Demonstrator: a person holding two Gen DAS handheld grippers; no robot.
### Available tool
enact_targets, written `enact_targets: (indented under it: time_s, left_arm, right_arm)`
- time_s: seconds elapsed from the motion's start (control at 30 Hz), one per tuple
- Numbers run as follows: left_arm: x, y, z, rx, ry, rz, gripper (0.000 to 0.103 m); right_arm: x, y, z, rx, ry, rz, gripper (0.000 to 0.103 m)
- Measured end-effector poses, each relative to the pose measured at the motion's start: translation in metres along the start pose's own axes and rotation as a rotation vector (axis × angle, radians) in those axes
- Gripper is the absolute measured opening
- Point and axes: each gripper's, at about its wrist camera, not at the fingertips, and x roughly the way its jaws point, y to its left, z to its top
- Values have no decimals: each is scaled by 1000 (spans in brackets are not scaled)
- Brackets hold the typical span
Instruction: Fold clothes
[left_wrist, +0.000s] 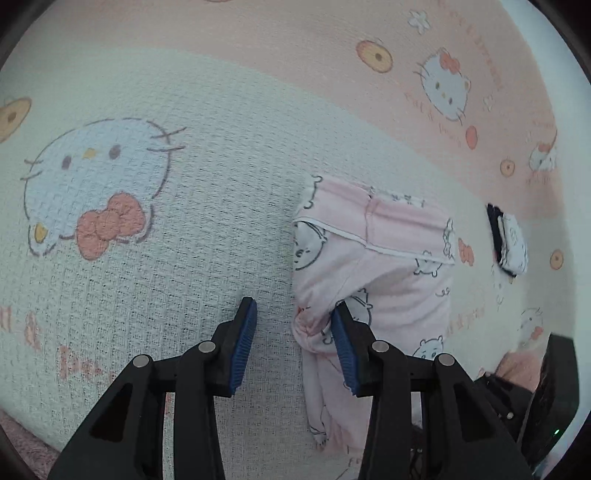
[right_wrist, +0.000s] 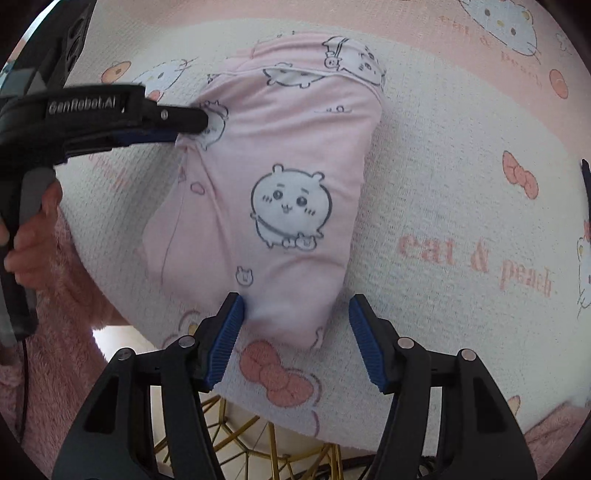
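A pink garment (left_wrist: 399, 266) printed with small cartoon animals lies folded into a narrow bundle on a cat-print blanket (left_wrist: 166, 266). My left gripper (left_wrist: 294, 304) points down at the bundle's bunched left edge. Its jaws stand apart, the right pad (left_wrist: 341, 343) against the cloth and bare blanket between the pads. In the right wrist view the same garment (right_wrist: 295, 147) runs away from me, with the left gripper (right_wrist: 205, 118) touching its far left side. My right gripper (right_wrist: 296, 298) is open over the bundle's near end, which sits between the fingers without being pinched.
A small folded dark-and-white item (left_wrist: 509, 240) lies on the blanket to the garment's right. The blanket (right_wrist: 443, 184) ends just below my right gripper, with a gold wire frame (right_wrist: 240, 443) under the edge. A hand (right_wrist: 33, 240) in a fuzzy pink sleeve holds the left gripper.
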Motion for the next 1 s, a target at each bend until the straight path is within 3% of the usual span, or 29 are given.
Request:
enact_targets:
  time_s: [0.07,0.13,0.23,0.33,0.43,0.5,0.67,0.8,1.0]
  left_arm:
    - [-8,4,-1,-34,-24,-12,44]
    - [-20,10,-11,-92,-31,-99,44]
    - [-27,9,-40,-128,31,-239,44]
    - [-7,-24,-62,-51,99,-142,44]
    - [1,-29,-77,-38,135,-115,44]
    - [4,-36,-75,8,132,-81,41]
    - [-1,-30,-67,-19,93,34,34]
    - [-4,-28,-69,-33,95,-1,34]
    - [6,-49,-78,56,135,44,34]
  right_arm:
    - [-3,1,-4,-10,13,5,61]
    - [-9,2,-3,1,-12,18,61]
    - [-24,1,9,38,-97,20,61]
    - [-29,-1,19,47,-152,-15,61]
    - [-10,0,17,24,-95,-87,61]
    - [-9,-8,4,40,-92,-73,61]
    - [-19,-27,-20,110,-104,-14,61]
    - [-37,-49,-18,203,-174,14,61]
    - [-34,-28,1,123,-171,15,61]
